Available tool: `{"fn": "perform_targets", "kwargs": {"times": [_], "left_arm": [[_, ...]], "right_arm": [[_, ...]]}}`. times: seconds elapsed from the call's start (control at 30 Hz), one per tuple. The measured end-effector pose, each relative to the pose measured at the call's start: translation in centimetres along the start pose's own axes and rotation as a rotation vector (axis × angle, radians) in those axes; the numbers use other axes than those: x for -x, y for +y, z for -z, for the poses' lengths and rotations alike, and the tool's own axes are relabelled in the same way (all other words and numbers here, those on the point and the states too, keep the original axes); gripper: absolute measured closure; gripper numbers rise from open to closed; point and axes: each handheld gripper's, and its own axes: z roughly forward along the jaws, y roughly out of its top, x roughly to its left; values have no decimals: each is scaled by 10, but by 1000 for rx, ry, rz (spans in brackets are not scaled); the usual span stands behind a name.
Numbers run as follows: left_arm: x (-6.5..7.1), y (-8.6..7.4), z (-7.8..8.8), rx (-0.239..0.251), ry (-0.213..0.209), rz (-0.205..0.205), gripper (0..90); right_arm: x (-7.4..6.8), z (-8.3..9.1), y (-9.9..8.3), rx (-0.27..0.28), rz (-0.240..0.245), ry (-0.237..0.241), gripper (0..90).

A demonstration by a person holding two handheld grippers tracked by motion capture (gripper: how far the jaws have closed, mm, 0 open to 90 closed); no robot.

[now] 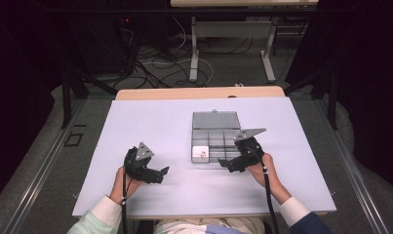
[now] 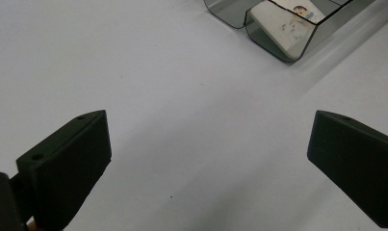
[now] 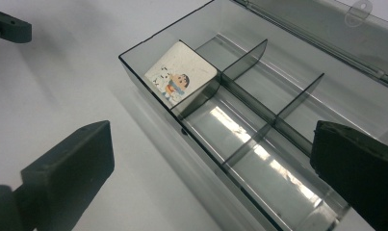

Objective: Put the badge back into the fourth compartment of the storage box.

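Observation:
A clear grey compartment box [image 1: 218, 139] lies mid-table with its lid [image 1: 216, 119] folded back flat. A white block [image 1: 200, 153] with a cartoon sticker rests in its near-left compartment. My right gripper [image 1: 225, 165] is at the box's near right corner, jaws open and nothing between them. In the right gripper view its jaws [image 3: 211, 154] frame the box's [image 3: 259, 159] bare compartments, with the block [image 3: 182, 72] beyond. My left gripper [image 1: 163, 174] rests open on the table, left of the box. The left gripper view shows its jaws [image 2: 208, 144] over bare table, the block [image 2: 280, 26] ahead.
A white sheet [image 1: 150, 126] covers the table, its wooden far edge [image 1: 199, 92] showing. Beyond stand another table's legs [image 1: 194, 48] and floor cables. One jaw of the left gripper [image 3: 8, 26] appears at the top left of the right gripper view.

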Motion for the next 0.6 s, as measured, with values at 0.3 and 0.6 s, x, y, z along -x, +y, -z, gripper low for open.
{"fn": "perform_targets", "kwargs": {"times": [0.3, 0.6], "left_arm": [[0, 0, -1, 2, 1, -2, 14], [0, 0, -1, -4, -1, -2, 14]], "right_arm": [[6, 12, -14, 6, -9, -16, 0], [8, 20, -24, -7, -3, -31, 0]]}}
